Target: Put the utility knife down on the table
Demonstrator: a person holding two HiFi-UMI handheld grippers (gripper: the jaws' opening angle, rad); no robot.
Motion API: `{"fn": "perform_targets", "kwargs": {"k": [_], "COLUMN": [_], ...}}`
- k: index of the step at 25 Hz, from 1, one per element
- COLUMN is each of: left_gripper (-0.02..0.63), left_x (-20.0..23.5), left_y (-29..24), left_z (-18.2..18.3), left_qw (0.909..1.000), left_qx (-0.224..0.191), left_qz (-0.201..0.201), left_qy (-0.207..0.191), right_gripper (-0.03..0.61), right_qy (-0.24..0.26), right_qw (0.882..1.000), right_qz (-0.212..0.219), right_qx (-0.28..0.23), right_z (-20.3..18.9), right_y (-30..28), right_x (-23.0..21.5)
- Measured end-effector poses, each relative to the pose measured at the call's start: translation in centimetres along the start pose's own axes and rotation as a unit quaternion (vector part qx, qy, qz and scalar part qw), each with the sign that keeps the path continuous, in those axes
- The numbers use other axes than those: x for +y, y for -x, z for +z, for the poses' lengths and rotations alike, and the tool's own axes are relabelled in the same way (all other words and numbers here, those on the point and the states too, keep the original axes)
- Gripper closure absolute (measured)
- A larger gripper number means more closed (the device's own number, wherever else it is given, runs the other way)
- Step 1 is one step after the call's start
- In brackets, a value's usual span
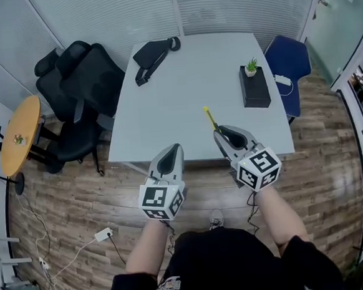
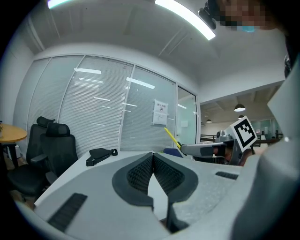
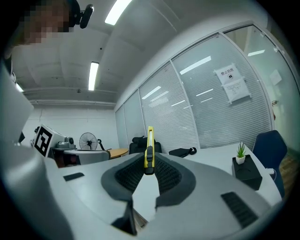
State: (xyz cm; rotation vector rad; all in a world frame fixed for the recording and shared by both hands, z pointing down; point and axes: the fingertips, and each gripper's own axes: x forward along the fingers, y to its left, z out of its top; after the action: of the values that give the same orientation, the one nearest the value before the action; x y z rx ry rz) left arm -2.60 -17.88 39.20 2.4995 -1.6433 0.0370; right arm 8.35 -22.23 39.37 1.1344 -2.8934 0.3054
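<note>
Yellow plastic, slim and flat-sided with a dark slider on it: that's the utility knife (image 3: pixel 149 149). It's clamped between the ribbed dark rubber pads of the right hand-held gripper (image 1: pixel 218 132). The knife pokes out forward past the jaw tips and angles up a bit. It's in the air above the near part of the surface (image 1: pixel 184 103), not lying on it.

The left hand-held gripper (image 1: pixel 176 148) sits just to the left of the right one. Its jaws are pressed together at the tips with nothing between them. Both have smooth grey moulded shells, with the black-and-white marker cubes at the back end, nearest the person. Both are held roughly level on bare forearms stretched forward, tips at the near edge of the surface.

The surface itself is a smooth, pale grey rectangle. Ahead of the right hand-held gripper and a little to its right there's a matte black box (image 1: pixel 254 86) with a small spiky green plant (image 1: pixel 251 67) on top. Far ahead of the left one, by the far edge, lies a soft black pouch (image 1: pixel 152 54) with a strap.
</note>
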Motion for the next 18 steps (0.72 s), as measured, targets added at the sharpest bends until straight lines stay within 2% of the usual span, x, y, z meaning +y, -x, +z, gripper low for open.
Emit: {"fn": "perform_targets", "kwargs": {"k": [11,18], "left_gripper": [0.609,0.609], "left_x": [0.5,2.2], "left_y": [-4.0,-6.1], "left_z": [-0.6,-1.5], "left_qw": [0.9999,0.9994], "left_qx": [0.013,0.017], "left_qz": [-0.003,-0.031], "left_qy": [-0.001,0.002], "right_gripper": [0.509,0.509], "right_qy": [-0.006,-0.002], "right_qw": [1.000,1.000], "right_qz": [-0.001,-0.018], "right_qx": [0.009,0.023], "right_z": [-0.1,-1.1], "right_y": [-2.5,-5.4], "right_x": [-4.0,-5.2]}}
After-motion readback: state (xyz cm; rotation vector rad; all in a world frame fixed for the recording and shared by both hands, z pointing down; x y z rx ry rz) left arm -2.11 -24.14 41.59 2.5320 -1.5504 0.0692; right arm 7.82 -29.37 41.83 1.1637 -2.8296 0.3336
